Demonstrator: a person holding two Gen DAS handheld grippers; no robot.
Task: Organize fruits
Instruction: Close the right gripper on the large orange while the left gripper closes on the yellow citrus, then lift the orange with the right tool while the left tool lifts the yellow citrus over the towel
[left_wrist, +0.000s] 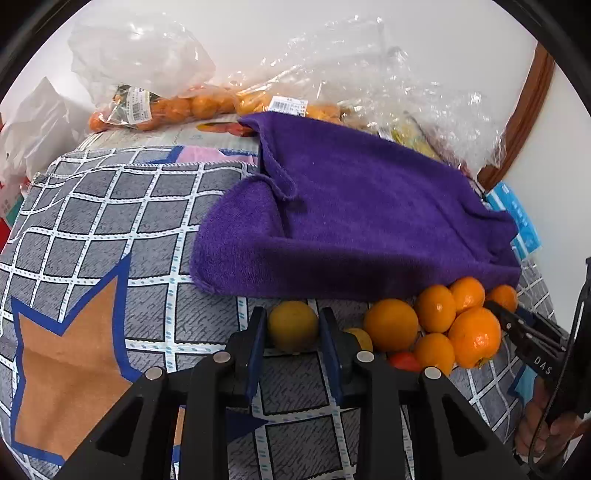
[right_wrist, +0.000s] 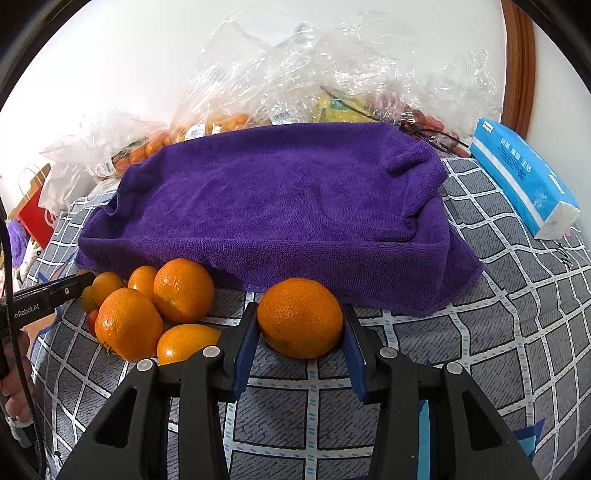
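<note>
Gripping one fruit apiece, left tongs (left_wrist: 291, 328) clenched on a yellow citrus (left_wrist: 292, 325), right tongs (right_wrist: 300, 328) on an orange (right_wrist: 300, 318), each next needs lifting onto the purple towel (right_wrist: 273, 206).

My left gripper (left_wrist: 292, 328): black frame, blue pads
Fruit between them (left_wrist: 292, 325): dull yellow-orange
My right gripper (right_wrist: 300, 325): black frame, blue pads
Orange there (right_wrist: 300, 318): bright orange, dimpled
Towel (right_wrist: 266, 206): deep purple
Bedcover (left_wrist: 110, 221): grey squares, white grid, tan blue-edged star
Tissue pack (right_wrist: 517, 173): light blue, white
</note>
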